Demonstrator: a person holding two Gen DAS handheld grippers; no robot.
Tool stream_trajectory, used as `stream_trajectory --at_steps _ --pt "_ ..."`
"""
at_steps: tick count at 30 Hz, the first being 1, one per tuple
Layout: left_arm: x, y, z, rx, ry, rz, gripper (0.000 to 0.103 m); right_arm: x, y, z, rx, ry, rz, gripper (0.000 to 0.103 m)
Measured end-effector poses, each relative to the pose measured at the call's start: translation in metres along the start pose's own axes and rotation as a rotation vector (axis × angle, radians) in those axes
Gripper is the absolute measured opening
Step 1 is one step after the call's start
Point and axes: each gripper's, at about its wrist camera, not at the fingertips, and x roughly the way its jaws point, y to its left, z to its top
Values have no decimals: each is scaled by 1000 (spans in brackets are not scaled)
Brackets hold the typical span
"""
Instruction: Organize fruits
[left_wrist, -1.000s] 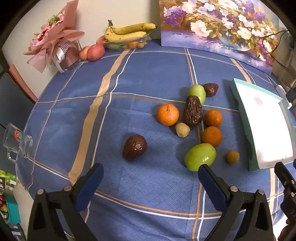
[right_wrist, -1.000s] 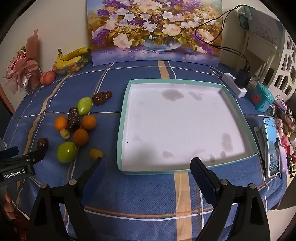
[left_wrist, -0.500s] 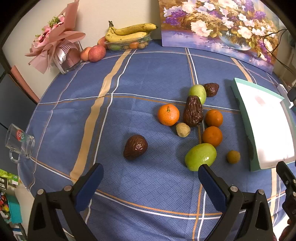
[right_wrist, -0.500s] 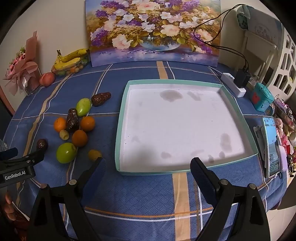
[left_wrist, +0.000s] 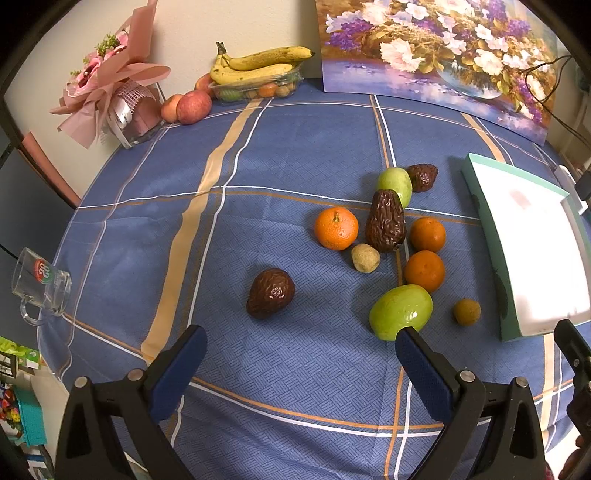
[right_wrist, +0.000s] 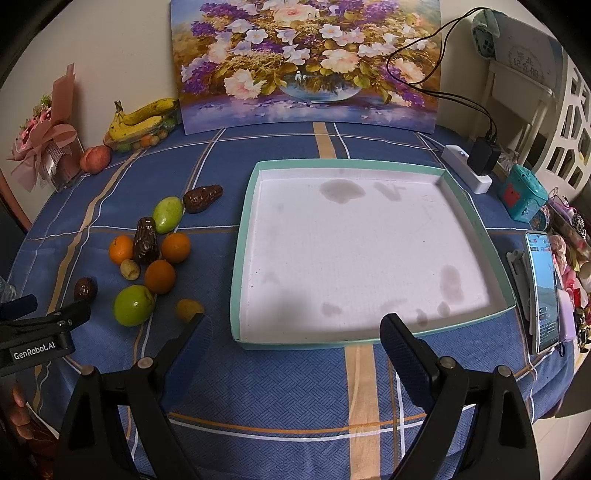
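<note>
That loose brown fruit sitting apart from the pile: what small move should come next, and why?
Probably ease the left tool forward and down over the brown fruit. It lies almost straight ahead between the open jaws, apart from the other fruit, and the tray holds nothing yet.

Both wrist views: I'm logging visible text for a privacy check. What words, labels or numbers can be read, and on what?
"GenRobot.AI": on the body of the left claw, seen in the right wrist view.
Glass mug: round red and green logo, too blurred to read.
White chair back: characters, too small to read.
Phone screen: too small to read.
</note>
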Motion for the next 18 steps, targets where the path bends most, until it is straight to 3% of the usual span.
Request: stream_trajectory --at_steps 18 --pt "-2 -2 0 1 2 8 103 0 0 0 0 0 1 93"
